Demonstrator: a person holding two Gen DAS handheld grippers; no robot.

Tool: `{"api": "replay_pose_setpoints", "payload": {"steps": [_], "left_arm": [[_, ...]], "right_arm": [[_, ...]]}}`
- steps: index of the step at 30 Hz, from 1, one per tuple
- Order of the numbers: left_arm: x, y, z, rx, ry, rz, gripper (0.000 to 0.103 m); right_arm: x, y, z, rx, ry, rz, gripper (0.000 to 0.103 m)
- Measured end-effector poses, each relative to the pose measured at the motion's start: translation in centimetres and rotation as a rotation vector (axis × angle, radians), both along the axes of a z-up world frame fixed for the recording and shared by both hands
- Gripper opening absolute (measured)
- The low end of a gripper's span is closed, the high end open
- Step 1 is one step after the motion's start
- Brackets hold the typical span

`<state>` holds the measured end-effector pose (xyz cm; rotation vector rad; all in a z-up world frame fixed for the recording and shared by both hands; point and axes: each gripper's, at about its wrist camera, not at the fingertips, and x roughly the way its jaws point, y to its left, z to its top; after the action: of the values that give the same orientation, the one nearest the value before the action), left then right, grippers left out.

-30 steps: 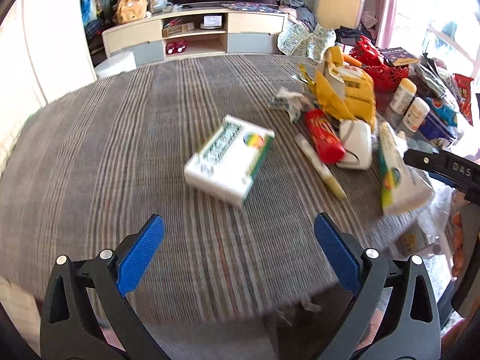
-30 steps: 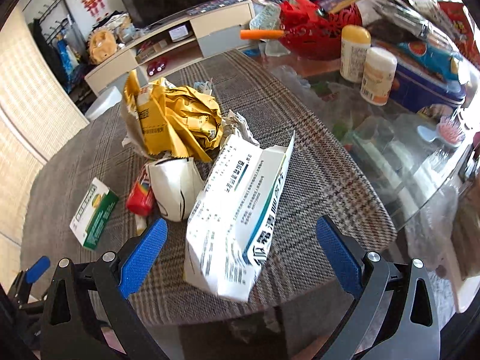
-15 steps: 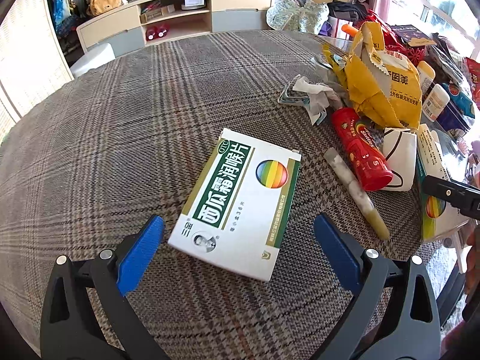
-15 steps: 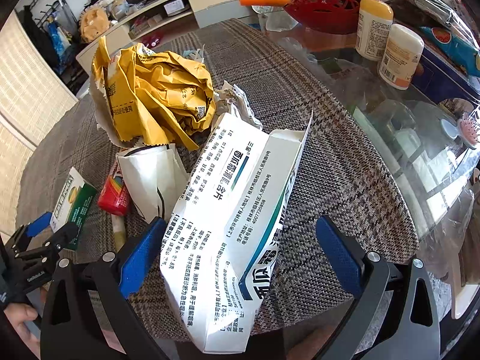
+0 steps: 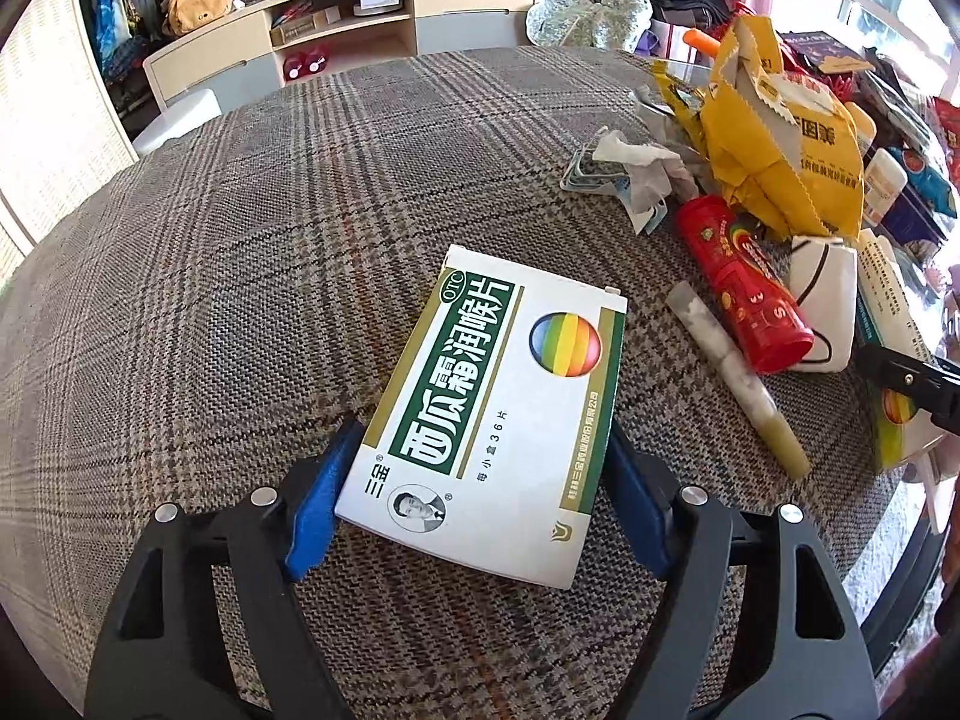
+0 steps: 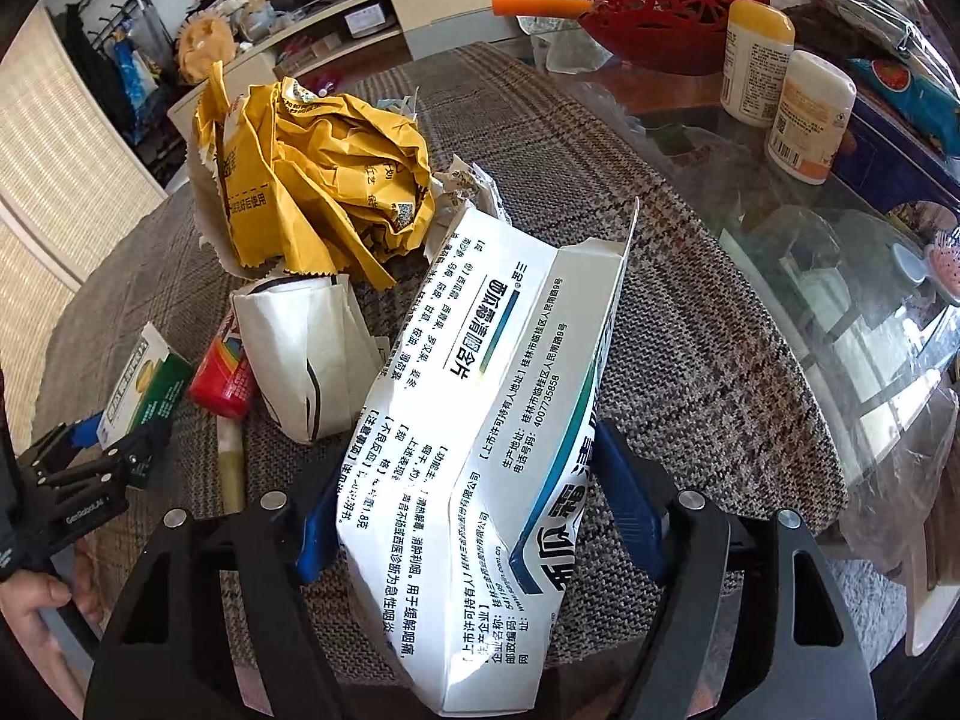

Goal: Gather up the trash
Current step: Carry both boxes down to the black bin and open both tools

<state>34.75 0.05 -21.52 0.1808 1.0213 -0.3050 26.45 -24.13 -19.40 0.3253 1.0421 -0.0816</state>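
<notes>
A green and white medicine box [image 5: 498, 396] lies flat on the plaid tablecloth [image 5: 240, 276]. My left gripper [image 5: 480, 480] straddles its near end. Its jaws are closing, and the blue pads [image 5: 324, 498] touch both long sides. In the right wrist view a torn-open white medicine box [image 6: 480, 420] lies between the closing jaws of my right gripper [image 6: 474, 492], and those pads [image 6: 624, 486] press its sides. Between the two boxes lie a crumpled yellow bag [image 6: 312, 180], a crushed white paper cup [image 6: 306, 354], a red tube [image 5: 744, 294], a pale stick wrapper [image 5: 738, 384] and a tissue [image 5: 636, 168].
Two white bottles [image 6: 810, 114], a red basket [image 6: 672, 18] and packets stand on the bare glass part of the table [image 6: 840, 300] to the right. The table's near edge runs just below both grippers. A low TV cabinet [image 5: 360, 18] stands behind the table.
Both grippers came down and forward over their boxes. Their jaws went from wide apart to narrowed against the boxes' sides.
</notes>
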Motion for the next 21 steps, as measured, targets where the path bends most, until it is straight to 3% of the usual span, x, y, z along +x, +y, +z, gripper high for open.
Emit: {"api": "replay_pose_setpoints", "payload": {"steps": [8,21], "left_arm": [[-5.2,-0.8,0.1,0.011,0.004,0.017,0.072],[-17.4,-1.6,0.9,-0.089,0.032,0.086,0.071]], "right_arm": [[-4.3,-0.6,0.1,0.009,-0.004,0.036,0.073],[-11.6,1.8,1.2,0.034,-0.018,0.145,0.072]]}}
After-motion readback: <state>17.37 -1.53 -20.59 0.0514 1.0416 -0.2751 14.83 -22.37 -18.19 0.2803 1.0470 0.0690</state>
